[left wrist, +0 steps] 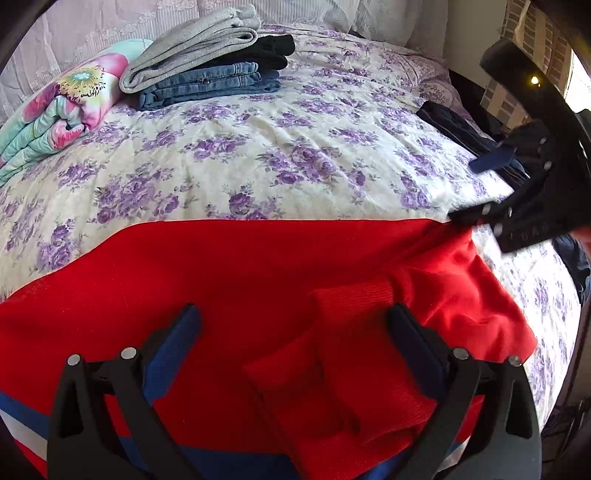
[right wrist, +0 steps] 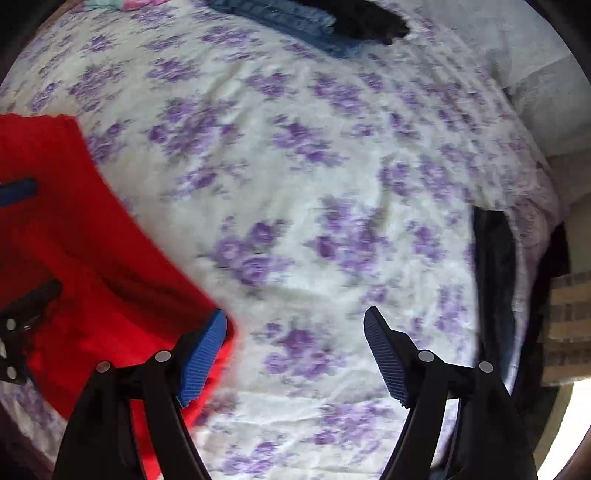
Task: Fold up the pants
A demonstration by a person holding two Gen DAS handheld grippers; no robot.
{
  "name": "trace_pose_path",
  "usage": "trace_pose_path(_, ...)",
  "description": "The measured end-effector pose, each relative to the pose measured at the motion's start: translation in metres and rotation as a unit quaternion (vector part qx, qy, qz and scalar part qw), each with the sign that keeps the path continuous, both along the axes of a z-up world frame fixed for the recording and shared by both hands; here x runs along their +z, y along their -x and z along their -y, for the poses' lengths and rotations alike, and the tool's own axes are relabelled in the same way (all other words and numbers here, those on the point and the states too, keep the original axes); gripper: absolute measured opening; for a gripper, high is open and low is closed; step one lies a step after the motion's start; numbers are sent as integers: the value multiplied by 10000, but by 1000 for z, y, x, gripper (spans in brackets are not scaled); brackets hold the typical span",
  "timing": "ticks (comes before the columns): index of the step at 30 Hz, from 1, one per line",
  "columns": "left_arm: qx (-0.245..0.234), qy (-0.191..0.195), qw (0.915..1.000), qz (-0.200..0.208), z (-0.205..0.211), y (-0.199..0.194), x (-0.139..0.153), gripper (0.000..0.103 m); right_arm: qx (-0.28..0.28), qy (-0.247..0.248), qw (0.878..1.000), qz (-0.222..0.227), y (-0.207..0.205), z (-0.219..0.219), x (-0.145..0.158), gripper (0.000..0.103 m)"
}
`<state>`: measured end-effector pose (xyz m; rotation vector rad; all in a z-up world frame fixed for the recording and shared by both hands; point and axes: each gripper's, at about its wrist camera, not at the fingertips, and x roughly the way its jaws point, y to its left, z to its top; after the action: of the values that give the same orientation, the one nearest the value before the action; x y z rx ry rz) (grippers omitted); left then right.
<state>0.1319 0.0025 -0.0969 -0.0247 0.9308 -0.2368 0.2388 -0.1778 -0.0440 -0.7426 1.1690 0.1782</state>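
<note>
Red pants [left wrist: 240, 273] with blue and white side stripes lie across the near part of the floral bed [left wrist: 258, 147]. A ribbed red cuff [left wrist: 351, 332] lies folded on top, between the open jaws of my left gripper [left wrist: 295, 325], which hovers just over the cloth. My right gripper [left wrist: 491, 162] shows at the right edge of the left wrist view, above the pants' far right corner. In the right wrist view it [right wrist: 295, 332] is open and empty over bare bedspread, with the red pants [right wrist: 74, 240] to its left and its left finger beside their edge.
A stack of folded grey, black and denim pants [left wrist: 207, 70] sits at the back of the bed, next to a folded flowered quilt [left wrist: 55, 110]. Dark garments [left wrist: 454, 125] lie at the bed's right edge. A pillow [left wrist: 369, 18] lies at the head.
</note>
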Motion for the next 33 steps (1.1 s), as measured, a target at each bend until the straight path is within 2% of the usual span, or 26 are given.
trace_pose_path(1,5,21,10000,-6,0,-1,-1,99,-62,122,9993,349,5,3,8,77)
trace_pose_path(2,10,41,10000,-14,-1,0,0,99,-100,-172,9987,466,13,6,18,77)
trace_pose_path(3,19,64,10000,-21,-2,0,0,99,-109,-692,9967,403,23,8,26,77)
trace_pose_path(5,33,85,10000,-23,-3,2,1,99,-82,-1660,9855,333,51,12,37,76)
trace_pose_path(8,78,152,9999,-3,-7,5,4,99,52,-2268,9718,639,97,14,34,76)
trace_pose_path(10,151,201,9997,73,-12,7,11,99,53,-2349,9697,663,121,11,13,76)
trace_pose_path(12,206,181,9994,196,-17,11,20,99,-227,-1610,9839,739,127,4,-21,76)
trace_pose_path(13,228,148,9994,223,-19,13,23,99,-273,-1627,9819,934,130,4,-24,76)
trace_pose_path(15,391,35,9986,345,-29,23,33,99,-372,-2042,9680,1409,147,3,-5,76)
trace_pose_path(18,725,-60,9964,426,-52,37,39,99,-417,-2962,9224,2445,186,-4,32,82)
trace_pose_path(20,920,-125,9949,393,-68,42,38,99,-350,-3194,9051,2783,200,-19,41,84)
trace_pose_path(23,1272,-201,9910,370,-97,55,38,99,39,-3510,8943,2776,216,-55,43,86)
trace_pose_path(28,1725,-222,9833,540,-161,95,45,99,791,-3373,9031,2539,228,-119,34,86)
trace_pose_path(31,2470,-204,9668,626,-229,128,51,99,1540,-3391,8988,2312,244,-167,33,86)
trace_pose_path(33,3152,-165,9475,523,-285,152,51,99,2169,-3342,8951,1999,251,-208,32,86)
